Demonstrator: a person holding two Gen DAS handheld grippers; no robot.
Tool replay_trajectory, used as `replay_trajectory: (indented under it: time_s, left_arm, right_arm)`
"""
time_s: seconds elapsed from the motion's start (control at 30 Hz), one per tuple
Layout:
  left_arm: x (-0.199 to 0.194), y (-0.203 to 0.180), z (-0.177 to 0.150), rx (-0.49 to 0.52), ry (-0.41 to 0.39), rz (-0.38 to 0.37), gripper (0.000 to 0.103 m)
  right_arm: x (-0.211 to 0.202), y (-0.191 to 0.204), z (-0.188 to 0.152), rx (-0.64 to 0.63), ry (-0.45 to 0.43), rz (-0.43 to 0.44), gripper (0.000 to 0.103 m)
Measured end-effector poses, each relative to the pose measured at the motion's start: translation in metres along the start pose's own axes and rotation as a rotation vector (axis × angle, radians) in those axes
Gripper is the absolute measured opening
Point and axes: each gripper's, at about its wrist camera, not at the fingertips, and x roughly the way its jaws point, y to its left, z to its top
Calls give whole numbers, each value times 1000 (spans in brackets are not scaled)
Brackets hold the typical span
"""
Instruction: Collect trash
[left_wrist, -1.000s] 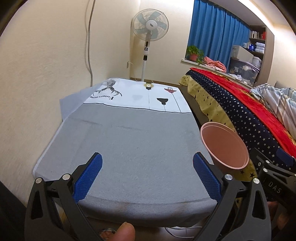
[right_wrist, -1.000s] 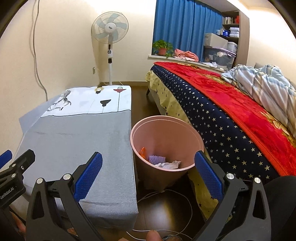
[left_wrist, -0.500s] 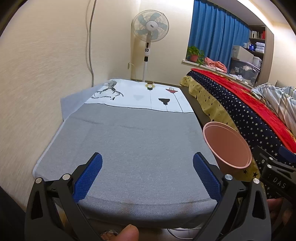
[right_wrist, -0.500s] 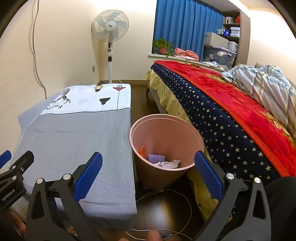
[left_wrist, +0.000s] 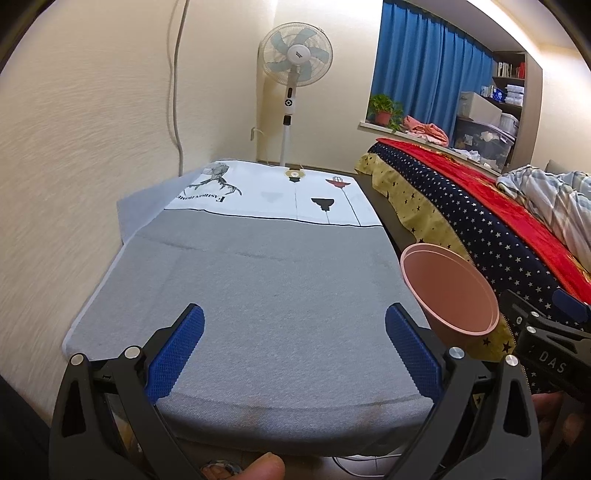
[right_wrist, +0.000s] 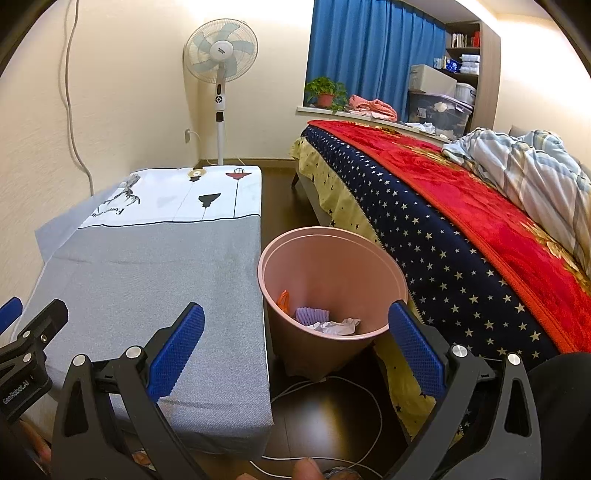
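Grey cloth on the table (left_wrist: 258, 288) fills your left wrist view; your left gripper (left_wrist: 293, 350) hangs above its near edge, fingers spread wide, holding nothing; the pink bin (left_wrist: 448, 291) stands just beside the table. Your right gripper (right_wrist: 295, 350) gapes equally wide and empty; crumpled trash (right_wrist: 338, 326) lies inside the bin, between table and bed (right_wrist: 461, 236).

Low table (left_wrist: 258, 295) under grey-and-white cloth (left_wrist: 280, 199); bin (right_wrist: 332, 280) on floor (right_wrist: 325, 417).
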Motion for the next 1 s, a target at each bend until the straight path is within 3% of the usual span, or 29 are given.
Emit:
replay_trajectory:
  time_s: [1.0]
  left_arm:
    - [-4, -2, 2, 18, -14, -18, 95]
  right_arm:
    - [1, 2, -1, -1, 3, 1, 98]
